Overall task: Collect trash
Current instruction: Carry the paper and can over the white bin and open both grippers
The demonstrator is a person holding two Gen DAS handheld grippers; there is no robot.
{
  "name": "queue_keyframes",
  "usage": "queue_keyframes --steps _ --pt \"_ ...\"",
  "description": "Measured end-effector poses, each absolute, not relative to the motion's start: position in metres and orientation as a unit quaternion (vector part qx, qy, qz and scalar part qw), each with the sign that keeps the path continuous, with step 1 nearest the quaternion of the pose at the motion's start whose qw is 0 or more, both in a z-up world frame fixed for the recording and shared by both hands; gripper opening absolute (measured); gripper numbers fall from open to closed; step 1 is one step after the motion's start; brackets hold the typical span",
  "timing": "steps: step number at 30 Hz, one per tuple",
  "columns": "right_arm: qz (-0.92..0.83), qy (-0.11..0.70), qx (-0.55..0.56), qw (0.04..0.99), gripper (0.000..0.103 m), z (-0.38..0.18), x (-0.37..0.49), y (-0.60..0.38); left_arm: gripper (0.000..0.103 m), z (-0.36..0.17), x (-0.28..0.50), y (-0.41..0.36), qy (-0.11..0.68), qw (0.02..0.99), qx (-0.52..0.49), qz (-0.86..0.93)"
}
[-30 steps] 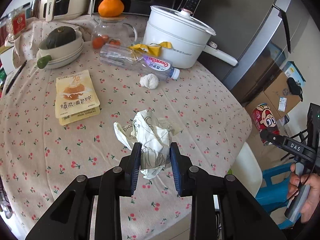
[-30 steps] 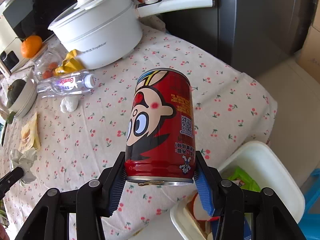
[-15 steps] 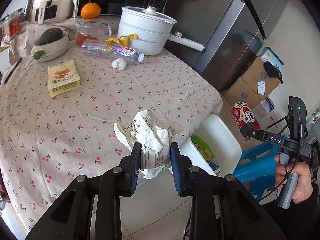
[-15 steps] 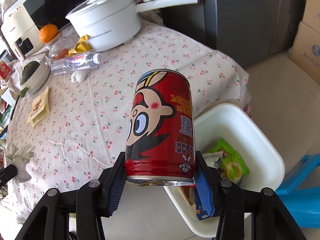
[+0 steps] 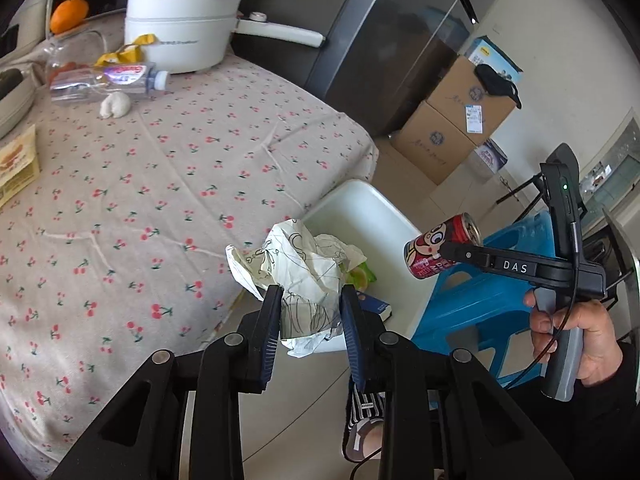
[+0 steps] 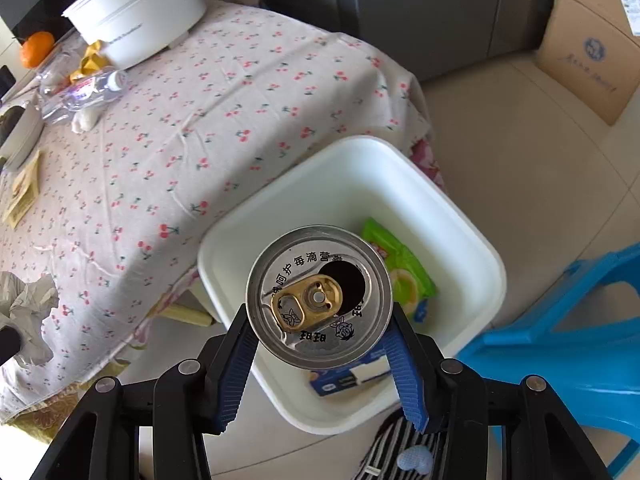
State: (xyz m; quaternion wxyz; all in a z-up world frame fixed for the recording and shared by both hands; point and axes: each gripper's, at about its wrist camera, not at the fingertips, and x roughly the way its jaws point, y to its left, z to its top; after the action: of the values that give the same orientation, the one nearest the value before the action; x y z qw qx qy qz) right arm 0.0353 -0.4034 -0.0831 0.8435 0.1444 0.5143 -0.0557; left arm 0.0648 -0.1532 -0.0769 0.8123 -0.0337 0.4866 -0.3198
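This is a home kitchen or dining corner. The surface (image 5: 168,184) wears a cherry-print cloth and carries a white electric cooking pot (image 5: 182,28) with a long handle, an orange (image 5: 69,14) and a plastic water bottle (image 5: 108,82), while a tall dark-grey fridge (image 5: 384,40) stands just behind it. On the tiled floor (image 6: 532,168) stand stacked cardboard boxes (image 5: 456,120), a blue plastic stool (image 6: 560,344) and a white waste bin (image 6: 464,224) holding snack wrappers.
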Motion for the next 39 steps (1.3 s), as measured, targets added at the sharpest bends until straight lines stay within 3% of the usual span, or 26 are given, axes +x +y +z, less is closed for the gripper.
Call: queue_keyframes --steps 9,17,23,25,31,39 --pt "-0.082 0.522 0.157 0.834 0.055 -0.1 0.034 -0.45 0.033 -0.119 0.073 -0.261 0.5 0.781 0.015 -0.373" --pt "-0.095 0.525 0.17 0.828 0.055 -0.108 0.036 -0.48 0.036 -0.157 0.089 -0.302 0.514 0.77 0.031 -0.376" --pt "-0.097 0.528 0.171 0.826 0.055 -0.111 0.037 -0.488 0.052 -0.16 0.094 -0.306 0.523 0.774 0.045 -0.353" --pt "-0.096 0.527 0.17 0.827 0.055 -0.111 0.039 -0.489 0.064 -0.155 0.093 -0.301 0.52 0.778 0.051 -0.348" --pt "-0.109 0.545 0.157 0.816 0.055 -0.123 0.054 -0.484 0.079 -0.135 0.088 -0.27 0.506 0.797 0.072 -0.322" --pt "-0.117 0.561 0.131 0.809 0.055 -0.134 0.067 -0.469 0.086 -0.112 0.089 -0.199 0.495 0.824 0.07 -0.266"
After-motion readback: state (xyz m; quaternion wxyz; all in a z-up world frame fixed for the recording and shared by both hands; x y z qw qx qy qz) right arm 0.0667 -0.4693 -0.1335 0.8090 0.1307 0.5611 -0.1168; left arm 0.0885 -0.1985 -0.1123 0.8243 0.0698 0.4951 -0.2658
